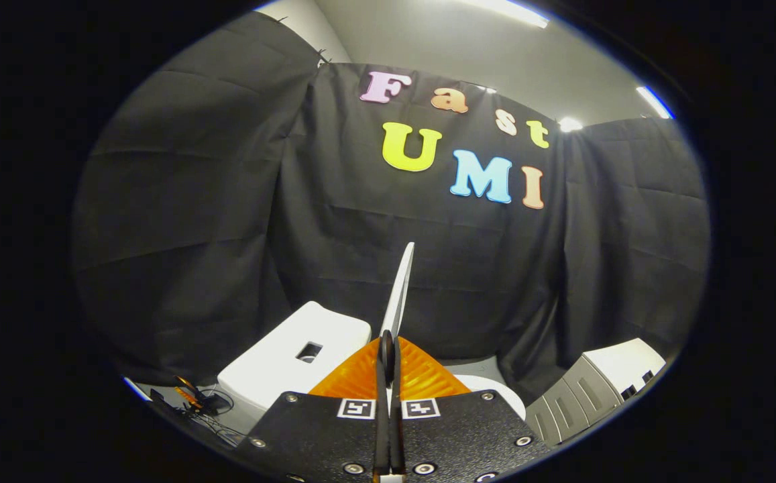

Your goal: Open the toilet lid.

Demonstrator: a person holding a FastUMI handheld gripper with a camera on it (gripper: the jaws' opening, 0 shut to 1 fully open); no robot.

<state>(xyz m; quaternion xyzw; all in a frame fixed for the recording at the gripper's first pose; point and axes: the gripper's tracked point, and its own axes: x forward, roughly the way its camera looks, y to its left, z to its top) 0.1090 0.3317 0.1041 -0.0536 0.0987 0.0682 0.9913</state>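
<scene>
The white toilet lid (400, 295) is seen edge-on as a thin blade that rises steeply from between my fingers toward the booth wall. My gripper (388, 354) is shut on the lid's near edge, with one finger on each side of it. Left of the fingers and a little beyond them stands the white toilet tank (273, 365), with a small rectangular recess (309, 351) in its top. A curved bit of the white bowl rim (498, 392) shows just right of the fingers.
A grey cabinet with drawer fronts (592, 392) stands to the right, close to the bowl. Cables and a small device (200, 402) lie on the floor left of the tank. Black cloth walls close the booth behind and on both sides.
</scene>
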